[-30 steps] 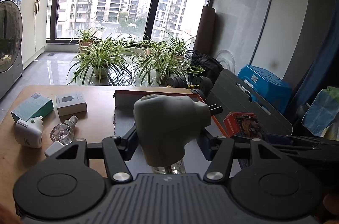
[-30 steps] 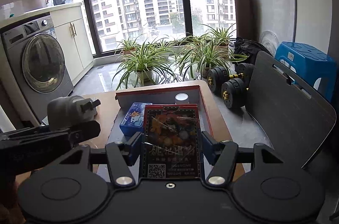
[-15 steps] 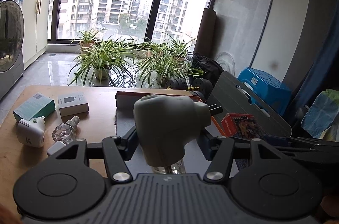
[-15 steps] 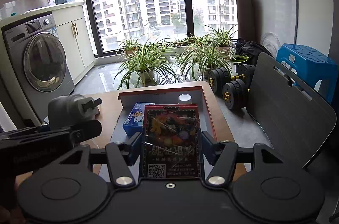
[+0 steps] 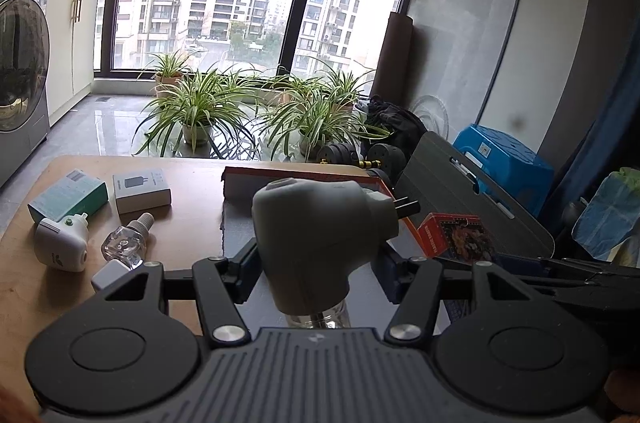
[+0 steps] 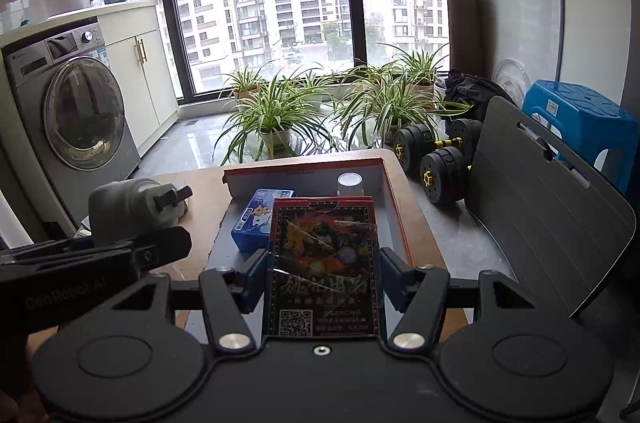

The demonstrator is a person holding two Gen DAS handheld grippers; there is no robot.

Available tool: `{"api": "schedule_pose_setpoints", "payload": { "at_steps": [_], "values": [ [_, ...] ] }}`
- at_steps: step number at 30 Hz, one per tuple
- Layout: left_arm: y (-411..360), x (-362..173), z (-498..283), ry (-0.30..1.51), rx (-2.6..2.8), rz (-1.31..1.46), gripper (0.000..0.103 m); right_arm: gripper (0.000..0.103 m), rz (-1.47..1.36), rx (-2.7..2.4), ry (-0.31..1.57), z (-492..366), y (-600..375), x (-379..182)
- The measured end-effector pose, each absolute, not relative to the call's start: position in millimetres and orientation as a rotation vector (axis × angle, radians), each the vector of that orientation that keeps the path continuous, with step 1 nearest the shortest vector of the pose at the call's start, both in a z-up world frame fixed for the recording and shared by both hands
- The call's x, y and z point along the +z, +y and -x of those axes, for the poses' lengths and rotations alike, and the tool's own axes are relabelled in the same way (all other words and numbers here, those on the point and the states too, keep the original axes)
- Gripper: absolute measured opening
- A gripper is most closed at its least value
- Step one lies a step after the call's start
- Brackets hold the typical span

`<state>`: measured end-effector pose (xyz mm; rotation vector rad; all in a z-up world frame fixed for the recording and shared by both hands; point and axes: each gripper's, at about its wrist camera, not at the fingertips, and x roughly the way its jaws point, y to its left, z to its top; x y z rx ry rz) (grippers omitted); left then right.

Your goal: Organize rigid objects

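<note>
My left gripper (image 5: 316,275) is shut on a grey plug-in device (image 5: 316,231) with two prongs and a clear bottle below, held above the table beside a red-rimmed box (image 5: 300,179). My right gripper (image 6: 322,275) is shut on a red and black card pack (image 6: 324,263), held over the box (image 6: 390,199), which holds a blue tin (image 6: 260,217) and a white cap (image 6: 349,182). The grey device (image 6: 128,209) and the left gripper show at the left of the right wrist view. The card pack (image 5: 456,235) shows at the right of the left wrist view.
On the wooden table (image 5: 192,219) lie a teal box (image 5: 68,195), a grey-white box (image 5: 141,189), a white plug-in device (image 5: 62,243) and a clear bottle (image 5: 124,243). A dark board (image 6: 540,207), dumbbells (image 6: 436,159), plants and a blue stool (image 6: 576,119) stand beyond the table.
Both views have risen and pulled back slightly; the table objects sit a little lower and farther. Both grippers still hold their objects.
</note>
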<state>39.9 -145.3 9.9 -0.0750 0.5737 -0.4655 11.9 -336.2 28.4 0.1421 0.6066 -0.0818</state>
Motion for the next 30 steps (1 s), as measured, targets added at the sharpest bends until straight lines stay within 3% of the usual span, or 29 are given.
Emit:
{"api": "schedule_pose_setpoints", "payload": {
  "at_steps": [30],
  "values": [
    [-145.0, 5.2, -41.7, 0.586, -0.473, 0.08, 0.059, 0.071, -0.141, -0.086, 0.616, -16.6, -338.2, 21.5]
  ]
}}
